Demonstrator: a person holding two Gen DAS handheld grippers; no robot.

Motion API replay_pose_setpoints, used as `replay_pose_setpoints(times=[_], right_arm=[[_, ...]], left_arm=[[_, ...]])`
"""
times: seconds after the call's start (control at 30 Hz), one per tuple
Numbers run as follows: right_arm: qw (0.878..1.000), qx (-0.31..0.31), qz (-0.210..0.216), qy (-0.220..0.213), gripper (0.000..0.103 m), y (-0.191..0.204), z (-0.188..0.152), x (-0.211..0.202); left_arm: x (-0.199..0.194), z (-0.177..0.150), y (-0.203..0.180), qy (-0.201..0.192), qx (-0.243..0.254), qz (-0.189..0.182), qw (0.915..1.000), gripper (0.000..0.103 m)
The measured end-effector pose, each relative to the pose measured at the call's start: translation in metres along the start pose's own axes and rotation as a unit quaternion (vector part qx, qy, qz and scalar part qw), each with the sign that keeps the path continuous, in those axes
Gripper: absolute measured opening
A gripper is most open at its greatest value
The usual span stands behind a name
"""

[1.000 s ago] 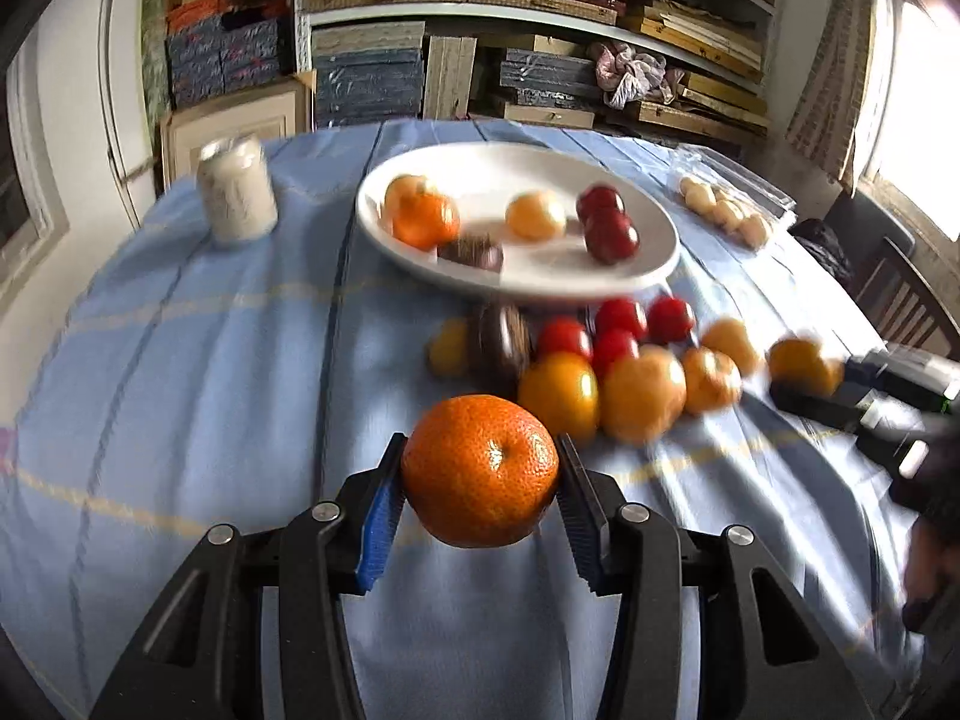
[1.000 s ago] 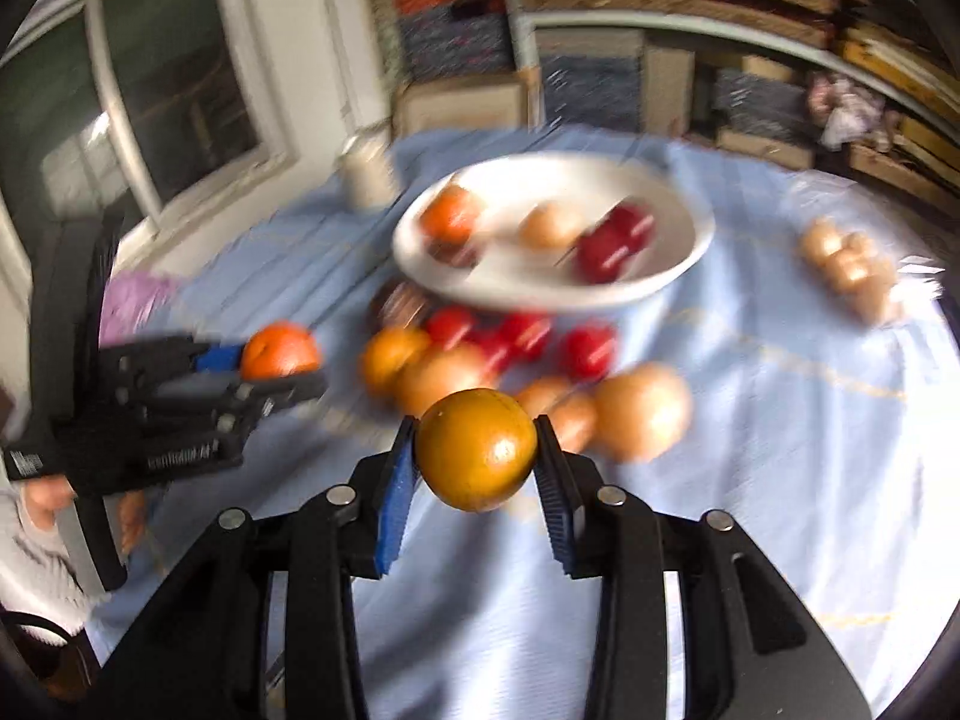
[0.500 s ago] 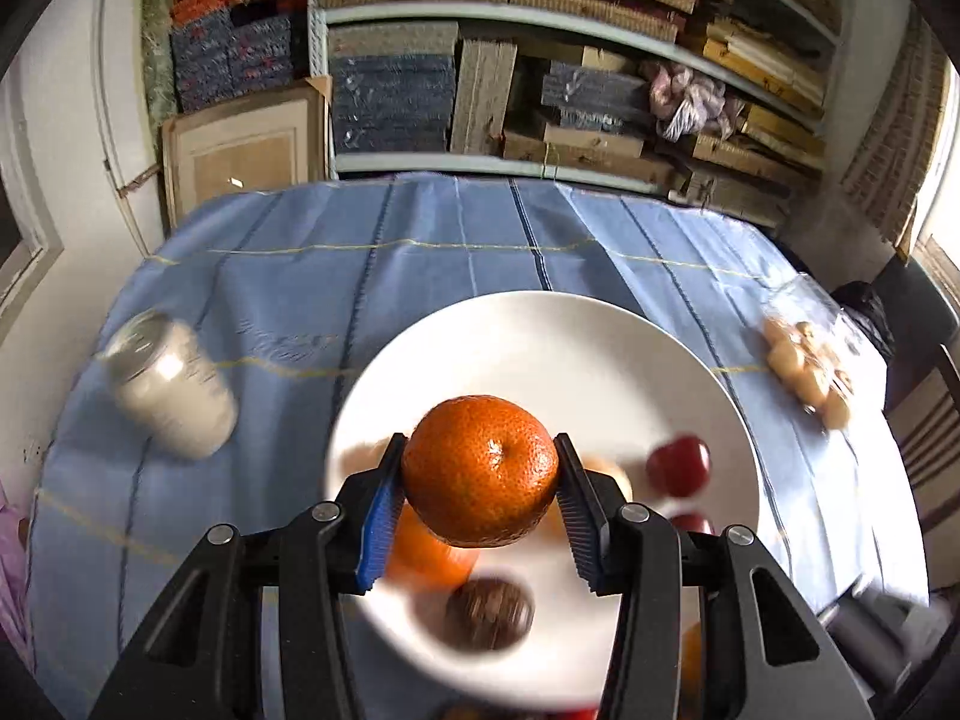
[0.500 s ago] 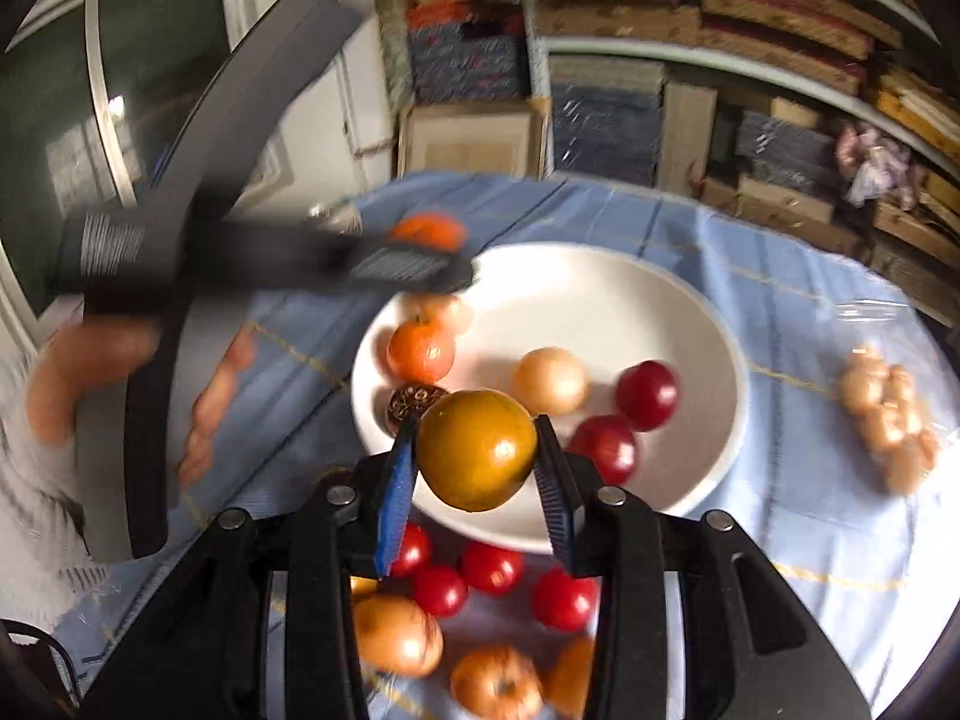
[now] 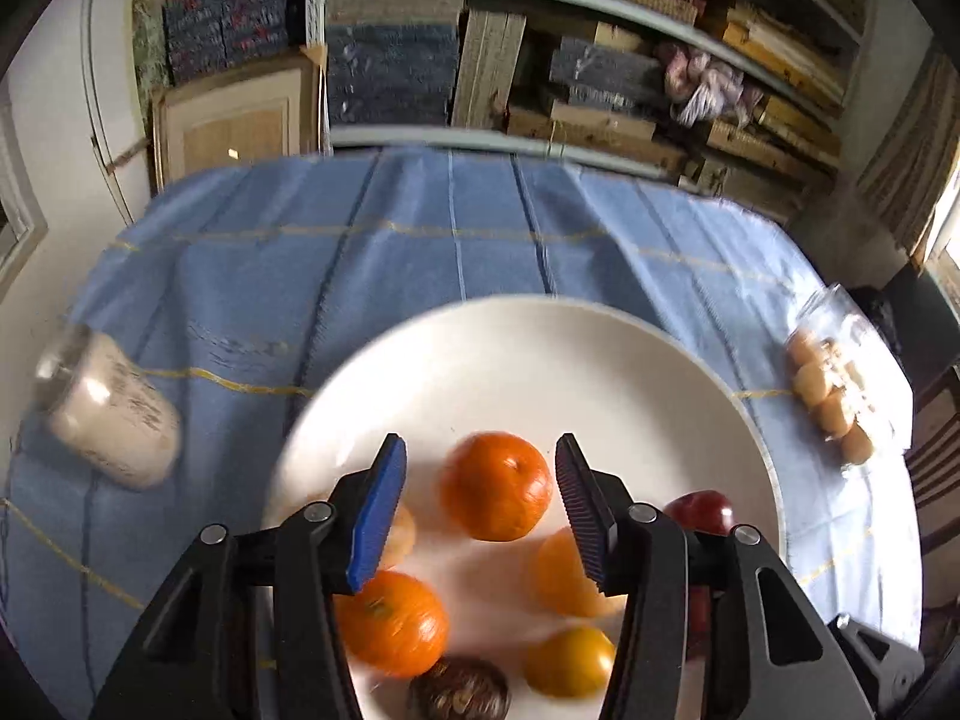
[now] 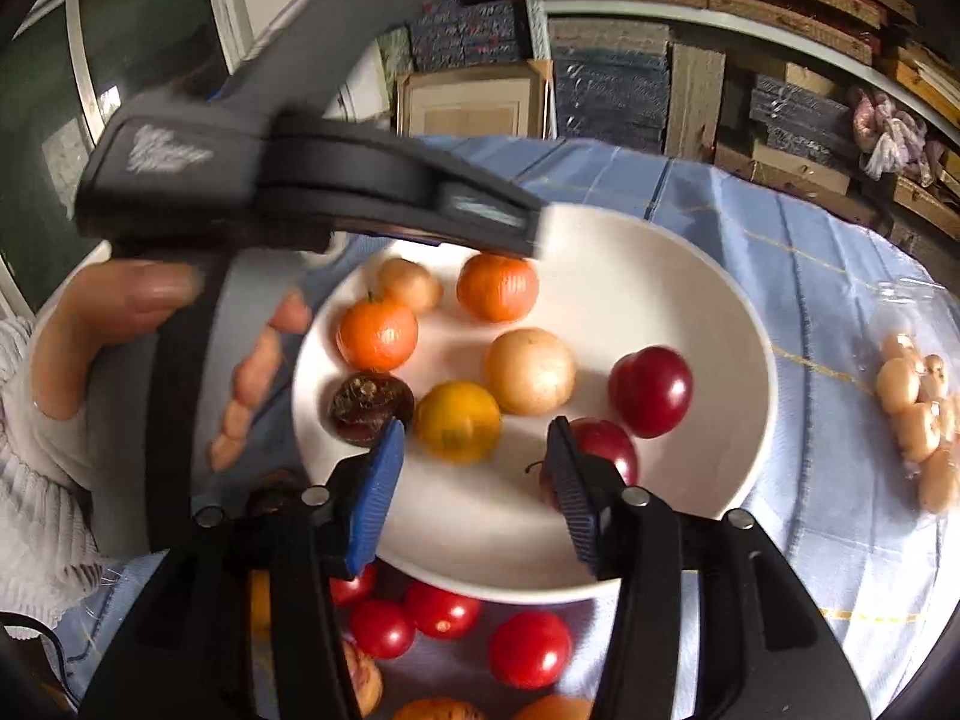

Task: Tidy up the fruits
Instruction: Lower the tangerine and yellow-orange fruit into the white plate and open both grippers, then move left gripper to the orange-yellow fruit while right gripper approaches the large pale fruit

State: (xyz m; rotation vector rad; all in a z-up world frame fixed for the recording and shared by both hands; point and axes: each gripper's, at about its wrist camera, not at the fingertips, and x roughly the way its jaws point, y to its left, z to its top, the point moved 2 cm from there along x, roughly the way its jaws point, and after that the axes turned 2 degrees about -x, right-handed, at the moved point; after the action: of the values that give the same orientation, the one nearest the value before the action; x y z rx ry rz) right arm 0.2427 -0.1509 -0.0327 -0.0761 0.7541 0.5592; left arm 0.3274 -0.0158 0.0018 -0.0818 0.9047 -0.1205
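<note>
Orange: there it is, your orange point(image 5: 497, 495), sitting in the white plate point(image 5: 600, 360) between your left pads, a clear gap on each side, nothing pressing it.
Left gripper: your left gripper point(image 5: 480, 504) has just been opening; jaws now stand apart around that orange without gripping it. From the right wrist view it point(image 6: 504, 234) reaches in from the left over the plate's far side, above the same orange point(image 6: 497, 288).
Yellow fruit: your yellow-orange fruit point(image 6: 457, 421) lies on the plate just beyond your right gripper's tips, close to the blue left pad point(image 6: 378, 498); whether it touches that pad you cannot tell.
Right gripper: your right gripper point(image 6: 477, 498) has just been opening too; jaws apart, only bare plate between the pads.
Plate company: a second orange point(image 6: 377, 333) at the left, a dark brown fruit point(image 6: 371, 408) near it, a pale round fruit point(image 6: 529, 372) in the middle, two deep red plums point(image 6: 651, 391) on the right.
Left hand: your left hand point(image 6: 120, 336) wraps the gripper handle at the left, with a white sleeve point(image 6: 36, 510) at the wrist.
Near side: red tomatoes point(image 6: 528, 648) wait on the blue tablecloth point(image 5: 360, 252) just short of the plate's near rim.
Left of plate: a white jar point(image 5: 111, 411), blurred.
Far right: a clear bag of pale round pieces point(image 5: 831, 396) by the table edge.
Behind: shelves point(image 5: 600, 12) stacked with boxes and boards.
</note>
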Motion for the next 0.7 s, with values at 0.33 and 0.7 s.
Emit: replay_pose_setpoints(times=[0.33, 0.7], right_arm=[[0.993, 0.055, -0.021, -0.101, 0.086, -0.004, -0.033, -0.105], [0.989, 0.083, -0.056, -0.106, 0.088, -0.013, -0.108, -0.119]], left_arm=[[-0.115, -0.075, 0.019, -0.080, 0.024, 0.025, 0.9962, 0.067], [-0.125, -0.197, 0.004, -0.106, 0.055, 0.024, 0.9925, 0.067]])
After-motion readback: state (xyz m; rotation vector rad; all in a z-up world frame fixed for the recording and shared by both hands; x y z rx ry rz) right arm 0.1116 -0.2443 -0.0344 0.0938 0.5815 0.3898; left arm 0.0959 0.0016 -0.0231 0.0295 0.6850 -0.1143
